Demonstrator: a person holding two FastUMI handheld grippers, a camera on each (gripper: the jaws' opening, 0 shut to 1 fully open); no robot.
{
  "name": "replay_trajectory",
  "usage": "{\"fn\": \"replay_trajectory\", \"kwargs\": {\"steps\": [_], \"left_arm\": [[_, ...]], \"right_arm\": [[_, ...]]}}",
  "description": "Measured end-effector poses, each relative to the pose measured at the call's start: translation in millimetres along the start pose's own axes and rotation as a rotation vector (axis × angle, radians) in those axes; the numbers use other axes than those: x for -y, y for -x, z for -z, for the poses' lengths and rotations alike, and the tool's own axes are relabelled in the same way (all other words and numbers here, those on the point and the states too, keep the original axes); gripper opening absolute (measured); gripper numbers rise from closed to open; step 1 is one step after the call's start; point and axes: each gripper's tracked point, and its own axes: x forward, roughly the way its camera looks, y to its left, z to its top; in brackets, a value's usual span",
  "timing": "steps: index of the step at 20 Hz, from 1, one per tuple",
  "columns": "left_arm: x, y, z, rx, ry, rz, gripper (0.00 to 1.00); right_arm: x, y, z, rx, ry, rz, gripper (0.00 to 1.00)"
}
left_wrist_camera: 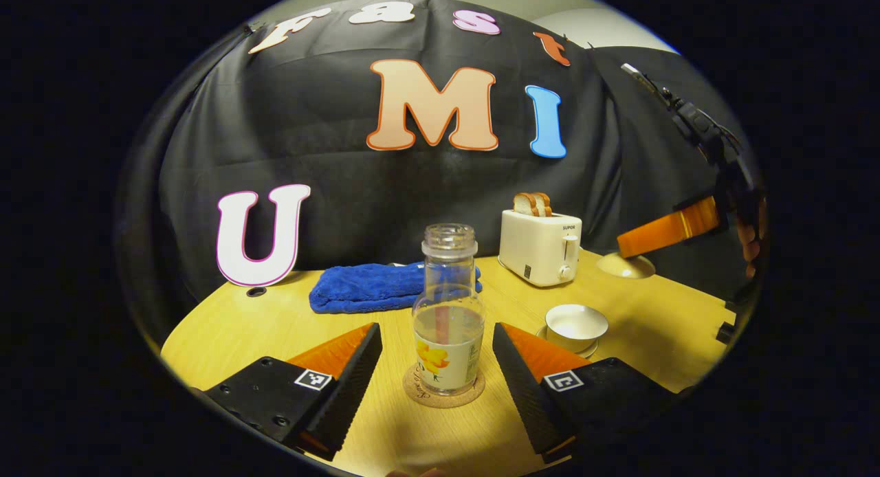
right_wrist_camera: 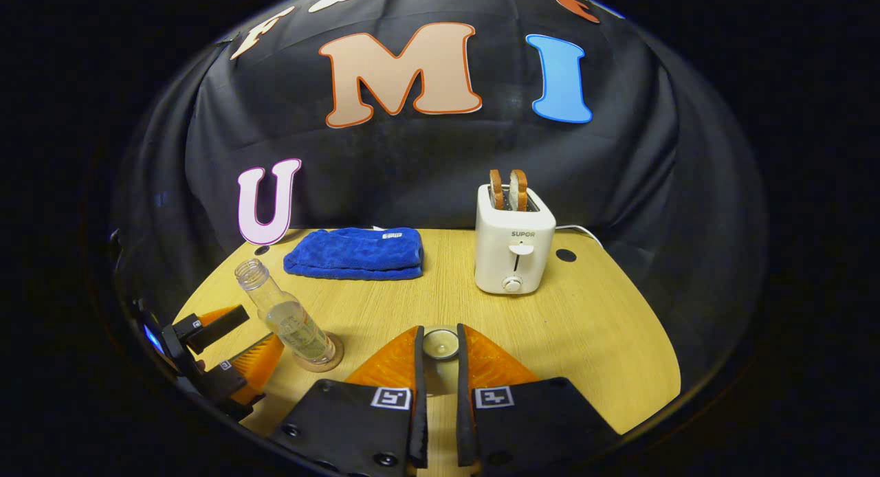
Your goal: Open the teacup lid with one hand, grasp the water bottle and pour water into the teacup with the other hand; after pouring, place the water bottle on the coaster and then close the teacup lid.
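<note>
Looking across a round wooden table [left_wrist_camera: 275,326] backed by black cloth, biggest thing first. The white toaster [right_wrist_camera: 513,247] sits toward the back with two slices of bread [right_wrist_camera: 507,189] poking out, and a folded blue towel [right_wrist_camera: 356,253] lies left of it near the wall.

The water bottle [left_wrist_camera: 447,312] stands upright on a round cork coaster [left_wrist_camera: 443,389], cap off, partly filled with water. The left gripper [left_wrist_camera: 436,357] has its fingers spread wide, one on each side of the bottle, neither touching it, so it's released. In the right gripper view that same gripper shows low at the left edge, just beside the bottle [right_wrist_camera: 289,319].

The teacup [left_wrist_camera: 576,326] sits uncovered on its saucer, just right of the bottle and in front of the toaster, nothing standing between them.

The right gripper [right_wrist_camera: 440,346] has its fingers nearly together around something small and round, looks like the teacup lid [right_wrist_camera: 440,343] by its knob. In the left gripper view it hangs high up at the right, above the table, with a pale disc [left_wrist_camera: 625,265] under the orange fingers [left_wrist_camera: 663,233]. Can't fully tell whether both fingers press on it.
</note>
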Motion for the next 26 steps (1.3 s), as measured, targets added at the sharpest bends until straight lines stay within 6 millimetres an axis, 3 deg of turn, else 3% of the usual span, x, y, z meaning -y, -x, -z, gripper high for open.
{"fn": "replay_trajectory", "kwargs": {"steps": [5,9,13,19,26], "left_arm": [[3.0,-15.0,26.0,-0.058,-0.003,0.039,0.95],[1.7,-26.3,34.0,-0.075,-0.008,0.046,0.96],[5.3,-33.3,41.4,-0.094,-0.008,0.058,0.96],[8.2,-40.4,39.8,-0.106,-0.043,0.054,0.73],[11.5,-40.2,28.7,-0.150,-0.235,0.036,0.70]], "right_arm": [[7.7,12.5,0.0,0.003,-0.011,0.039,0.19],[16.2,22.2,3.3,0.000,-0.014,0.065,0.22],[22.9,31.4,4.4,0.003,-0.014,0.080,0.17],[28.4,38.7,2.2,0.021,-0.017,0.081,0.19],[44.9,43.0,6.3,0.026,-0.054,0.082,0.19]]}}
